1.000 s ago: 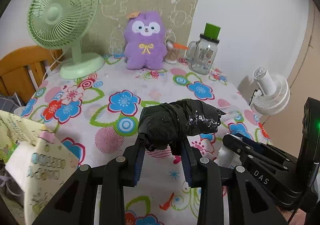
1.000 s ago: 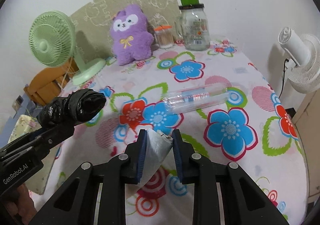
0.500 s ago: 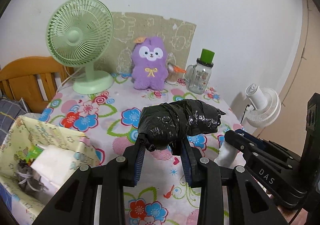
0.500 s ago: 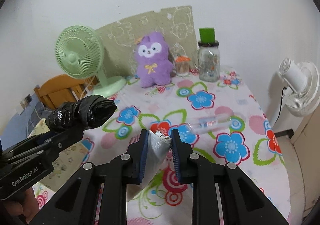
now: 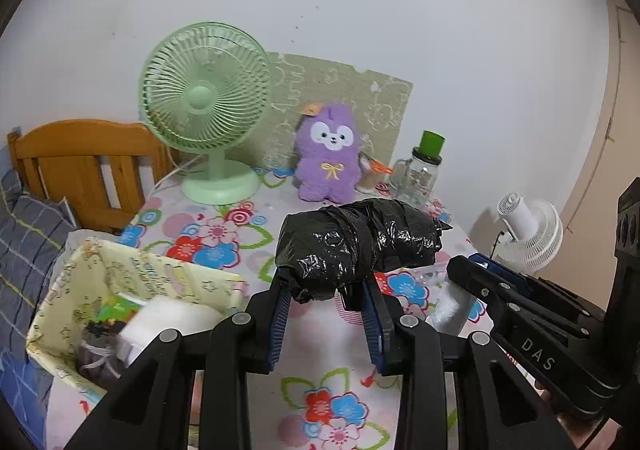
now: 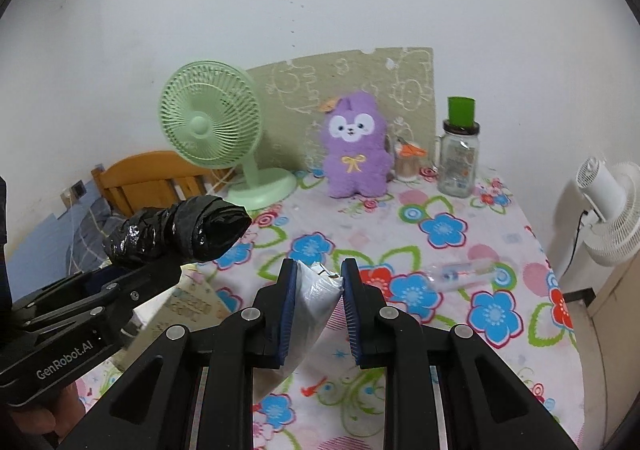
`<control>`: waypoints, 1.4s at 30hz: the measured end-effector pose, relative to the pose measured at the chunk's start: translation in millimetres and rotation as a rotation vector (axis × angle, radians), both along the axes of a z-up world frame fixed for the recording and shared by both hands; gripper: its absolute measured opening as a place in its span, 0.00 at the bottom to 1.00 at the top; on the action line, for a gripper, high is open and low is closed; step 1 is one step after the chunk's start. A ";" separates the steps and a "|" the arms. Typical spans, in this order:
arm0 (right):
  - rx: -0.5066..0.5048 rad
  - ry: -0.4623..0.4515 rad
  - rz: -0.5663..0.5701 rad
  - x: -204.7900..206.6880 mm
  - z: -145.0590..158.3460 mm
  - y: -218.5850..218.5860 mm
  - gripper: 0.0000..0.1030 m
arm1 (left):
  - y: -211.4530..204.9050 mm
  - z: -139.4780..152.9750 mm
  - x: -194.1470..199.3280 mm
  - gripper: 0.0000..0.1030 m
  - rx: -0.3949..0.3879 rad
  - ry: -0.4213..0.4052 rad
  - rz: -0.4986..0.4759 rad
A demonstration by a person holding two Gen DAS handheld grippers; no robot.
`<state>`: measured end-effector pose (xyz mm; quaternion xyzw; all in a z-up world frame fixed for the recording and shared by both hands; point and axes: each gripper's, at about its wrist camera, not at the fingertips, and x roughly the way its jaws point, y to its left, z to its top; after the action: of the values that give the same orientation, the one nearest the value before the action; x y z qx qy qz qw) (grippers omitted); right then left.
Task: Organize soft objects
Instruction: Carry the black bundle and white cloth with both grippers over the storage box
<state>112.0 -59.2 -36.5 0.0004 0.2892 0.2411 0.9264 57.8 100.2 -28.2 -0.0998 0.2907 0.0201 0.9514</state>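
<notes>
Two grippers hang above the flowered bench (image 6: 460,334), each with something soft in it. Left gripper (image 5: 326,314) has its fingers (image 5: 280,314) pinching the lower edge of a black bundle (image 5: 360,246), a roll of crinkled plastic bound with tape, which lies crosswise over the fingertips, clear of the bench. Right gripper (image 6: 318,308) has its fingers (image 6: 289,310) pinching a white pouch (image 6: 314,306) that tapers downward between them; in the left view that pouch (image 5: 452,306) shows pale beside the right gripper's arm. At the bench's left edge sits a yellow box (image 5: 132,274) with a white roll (image 5: 168,322) and small items inside. At the back stand a green fan (image 6: 212,130), a purple plush (image 6: 354,146) leaning against a beige board (image 6: 360,78), and a glass jar (image 6: 458,158) with a green cap. A clear tube (image 6: 464,270) lies flat on the cloth, blurred. A white fan (image 6: 608,206) stands off the right side
</notes>
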 end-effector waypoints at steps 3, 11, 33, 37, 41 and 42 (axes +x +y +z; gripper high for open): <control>-0.003 -0.008 0.015 -5.1 3.7 11.0 0.24 | 10.6 2.8 -6.5 0.33 -0.004 -0.009 0.015; -0.010 -0.028 0.064 -13.0 13.7 42.4 0.24 | 37.3 7.7 -18.6 0.33 -0.017 -0.028 0.048; 0.015 -0.045 0.246 -21.8 25.9 139.1 0.24 | 114.2 17.5 -45.7 0.33 -0.002 -0.049 0.208; 0.014 -0.043 0.267 -23.1 25.0 151.1 0.24 | 126.2 18.5 -48.1 0.33 0.011 -0.052 0.257; 0.008 -0.043 0.277 -22.6 22.8 161.3 0.24 | 136.1 17.3 -50.7 0.33 0.027 -0.048 0.293; 0.007 -0.042 0.283 -22.5 22.0 164.0 0.24 | 137.8 16.7 -50.5 0.33 0.032 -0.045 0.299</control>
<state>89.5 104.7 -14.5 -0.0422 0.2659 0.3701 0.8891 7.4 238.1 -11.5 -0.1273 0.2507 0.1639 0.9456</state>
